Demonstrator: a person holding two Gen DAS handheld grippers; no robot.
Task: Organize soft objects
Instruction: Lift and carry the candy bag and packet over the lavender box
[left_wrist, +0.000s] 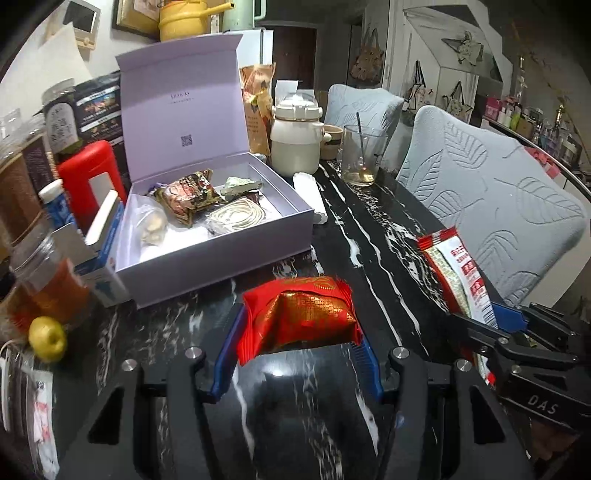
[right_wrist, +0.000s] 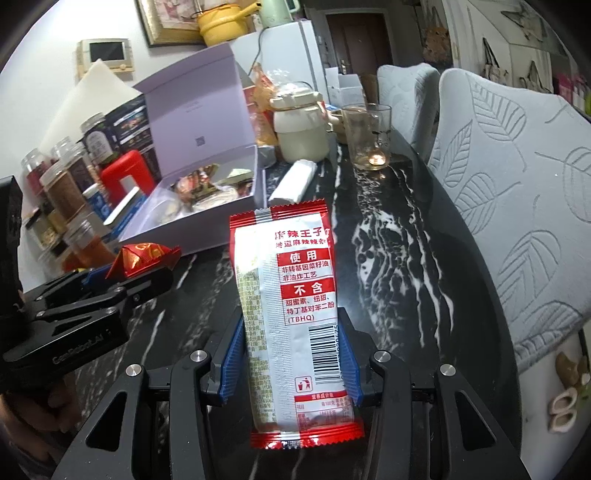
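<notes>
My left gripper (left_wrist: 297, 339) is shut on a red and gold wrapped snack packet (left_wrist: 301, 314), held above the black marble table just in front of the open lilac box (left_wrist: 221, 254); it also shows in the right wrist view (right_wrist: 142, 258). My right gripper (right_wrist: 290, 350) is shut on a long red and white snack pouch (right_wrist: 291, 314), upright between its blue pads, to the right of the box (right_wrist: 192, 236). The pouch also shows in the left wrist view (left_wrist: 458, 277). The box holds several soft packets (left_wrist: 192, 195).
Jars (right_wrist: 62, 184), a red container (left_wrist: 92, 181) and a small blue and white carton (left_wrist: 103, 258) crowd the table's left side. A cream pot (left_wrist: 295, 144) and glass cup (left_wrist: 362, 155) stand behind the box. Grey chairs (right_wrist: 517, 184) line the right edge.
</notes>
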